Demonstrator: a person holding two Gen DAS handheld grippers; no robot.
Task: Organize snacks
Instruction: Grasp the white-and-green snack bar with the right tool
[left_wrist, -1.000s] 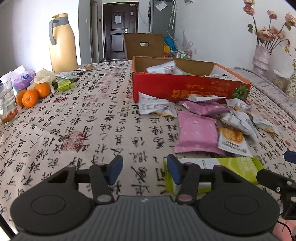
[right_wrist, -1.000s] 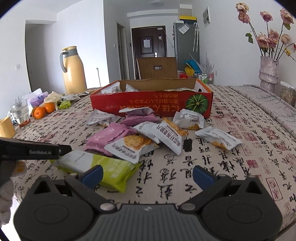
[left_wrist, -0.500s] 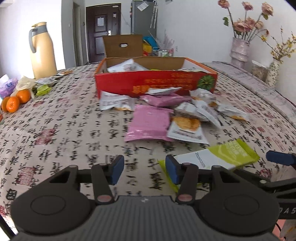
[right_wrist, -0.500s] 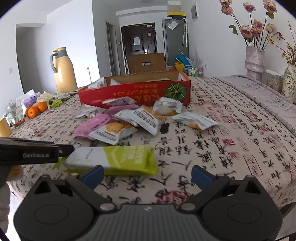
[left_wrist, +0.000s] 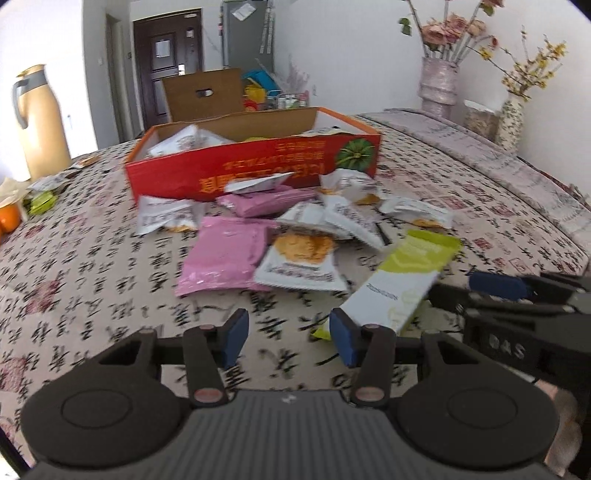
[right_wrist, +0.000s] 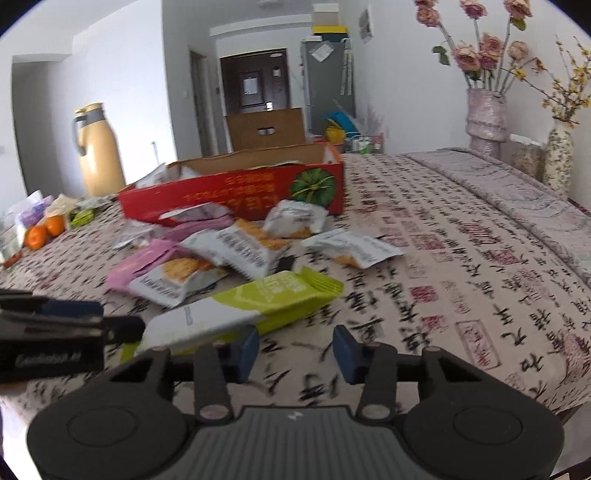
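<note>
The left gripper (left_wrist: 286, 338) is hovering low over the counter (left_wrist: 92, 266), which is covered by a cloth printed with black characters; its blue fingers (left_wrist: 236, 334) are standing partly apart with only cloth between them, gripping nothing. The green-and-white snack packet (left_wrist: 402, 280) is lying just to the right of that gripper's right finger, running away toward the upper right, its near white end raised a little off the cloth. In the left wrist view the right gripper (right_wrist: 293, 350) is coming in from the right edge, close beside that packet. In the right wrist view its fingers have just been closing and are now standing part-way in, with bare cloth between them; the packet's white end is sitting at the left finger (right_wrist: 247, 349), on its outer side, and it looks to be touching it, though blur makes that hard to settle. So the right fingers are gripping nothing either.

Beyond the packet, a heap of snacks is lying loose: a flat pink packet (left_wrist: 225, 254), a white packet with a biscuit picture (left_wrist: 299, 264) overlapping its right edge, and more white packets (left_wrist: 347, 218) behind. The red cardboard box (left_wrist: 255, 170) is standing open just past the heap, with a few white packets inside. A yellow thermos jug (left_wrist: 37, 118) is standing at the far left, with oranges (right_wrist: 44, 230) near it, and vases of dried flowers (right_wrist: 485, 110) are at the far right
</note>
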